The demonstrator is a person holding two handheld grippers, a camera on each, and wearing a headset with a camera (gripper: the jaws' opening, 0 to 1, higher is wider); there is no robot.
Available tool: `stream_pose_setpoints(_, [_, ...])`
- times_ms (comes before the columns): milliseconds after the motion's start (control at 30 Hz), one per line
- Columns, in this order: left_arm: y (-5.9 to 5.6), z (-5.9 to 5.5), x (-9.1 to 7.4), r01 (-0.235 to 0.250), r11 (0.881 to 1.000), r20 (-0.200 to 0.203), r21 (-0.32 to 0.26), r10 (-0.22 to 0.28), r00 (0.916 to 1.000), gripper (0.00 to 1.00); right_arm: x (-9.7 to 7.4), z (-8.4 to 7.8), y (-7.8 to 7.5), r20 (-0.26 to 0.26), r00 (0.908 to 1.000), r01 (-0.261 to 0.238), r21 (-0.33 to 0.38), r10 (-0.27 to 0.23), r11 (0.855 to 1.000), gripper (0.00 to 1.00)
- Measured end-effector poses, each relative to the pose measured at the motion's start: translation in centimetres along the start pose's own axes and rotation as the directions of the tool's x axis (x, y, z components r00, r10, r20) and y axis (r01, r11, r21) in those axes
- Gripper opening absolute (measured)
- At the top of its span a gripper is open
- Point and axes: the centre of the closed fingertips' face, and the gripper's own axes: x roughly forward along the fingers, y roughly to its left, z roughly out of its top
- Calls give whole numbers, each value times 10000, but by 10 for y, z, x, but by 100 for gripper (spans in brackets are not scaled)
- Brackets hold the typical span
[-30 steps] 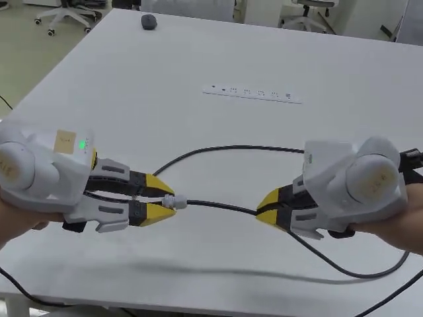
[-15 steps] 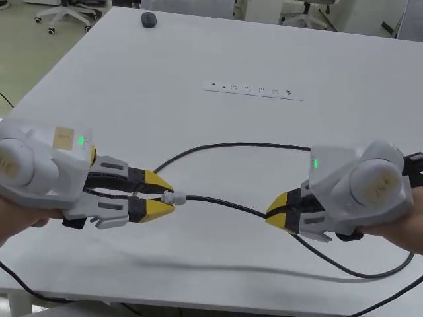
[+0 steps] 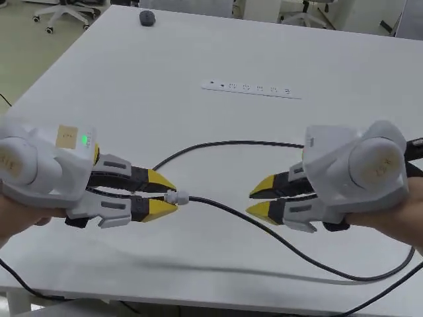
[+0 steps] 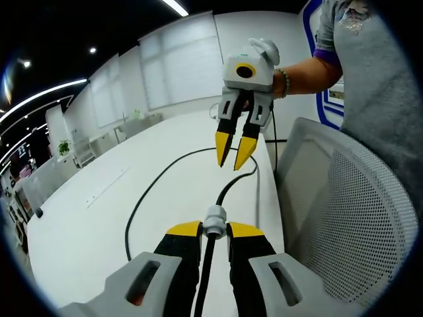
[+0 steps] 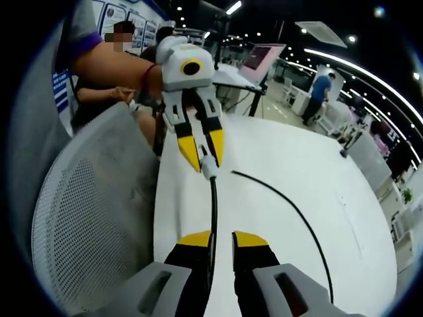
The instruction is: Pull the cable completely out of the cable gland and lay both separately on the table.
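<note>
Left gripper [image 4: 215,230]: jaws clamped on white cable gland [image 4: 215,220]; black cable [image 4: 228,188] leads out over desk [image 4: 99,224]. Right gripper [image 4: 230,162]: ahead, jaws parted. Mesh chair [image 4: 344,218]: alongside the desk edge.

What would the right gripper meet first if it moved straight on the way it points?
Following the cable between its open jaws, the right gripper would probably first meet the cable gland held in the left gripper; depth is uncertain.

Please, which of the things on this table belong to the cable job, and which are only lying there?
For the job: thin black cable; small white plastic cable gland, clamped in the left gripper; right gripper, open around the cable.
Lying about: long white power strip; small dark computer mouse at the far edge.
</note>
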Motion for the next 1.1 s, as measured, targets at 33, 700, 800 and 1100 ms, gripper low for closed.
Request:
stream_pose_setpoints(33, [0,0,2,24,10000,-31,59,-23,10000,15,6,9,1,56,10000,33,-244,-31,9997,5])
stream_pose_setpoints(700, [-7,3,5,205,9994,-54,289,-203,9998,15,26,12,9,-475,9979,-483,-1030,436,9935,0])
stream_pose_setpoints(800, [-7,3,6,217,9993,-55,304,-215,9998,15,25,20,14,-121,9974,-712,-644,706,9954,0])
stream_pose_setpoints(1100, [-6,6,7,239,9992,32,325,-240,9997,15,35,18,13,-428,9971,-673,-1021,632,9925,0])
